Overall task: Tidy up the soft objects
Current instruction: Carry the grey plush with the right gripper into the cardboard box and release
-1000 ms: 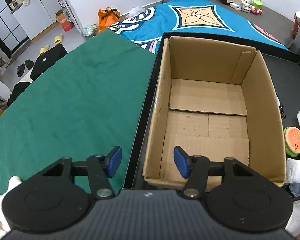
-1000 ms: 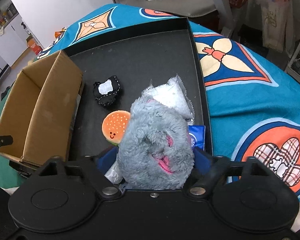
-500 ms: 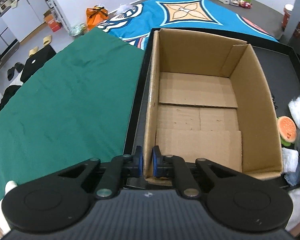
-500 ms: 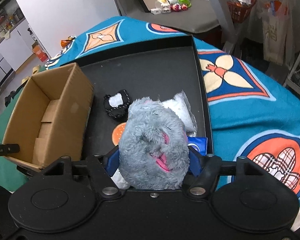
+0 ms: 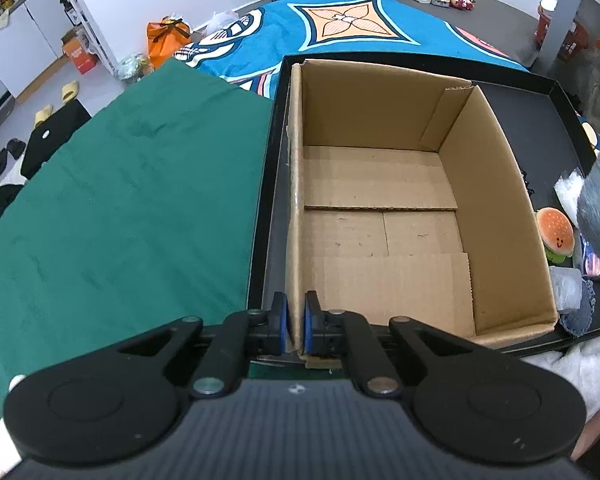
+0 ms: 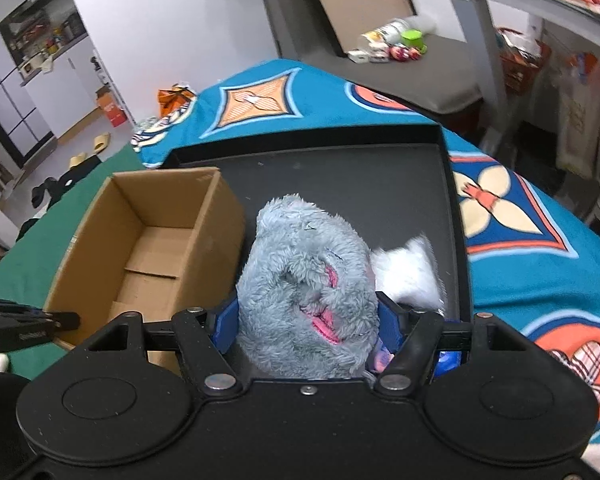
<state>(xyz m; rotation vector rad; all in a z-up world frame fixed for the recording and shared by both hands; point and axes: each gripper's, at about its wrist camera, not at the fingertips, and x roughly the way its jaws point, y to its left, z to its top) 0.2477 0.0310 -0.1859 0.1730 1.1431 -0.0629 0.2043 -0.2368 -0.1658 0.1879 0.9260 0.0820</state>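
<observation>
Patterned blue cloth and a green cloth [image 5: 120, 216] cover the bench under a black tray [image 6: 340, 168], where the cardboard box [image 5: 380, 216] stands with nothing inside. My left gripper [image 5: 296, 322] is clamped on the box's near left wall. My right gripper [image 6: 306, 322] squeezes a shaggy grey plush toy [image 6: 308, 280] with pink stitching, raised over the tray just right of the box, above a burger plush [image 5: 556, 232].
</observation>
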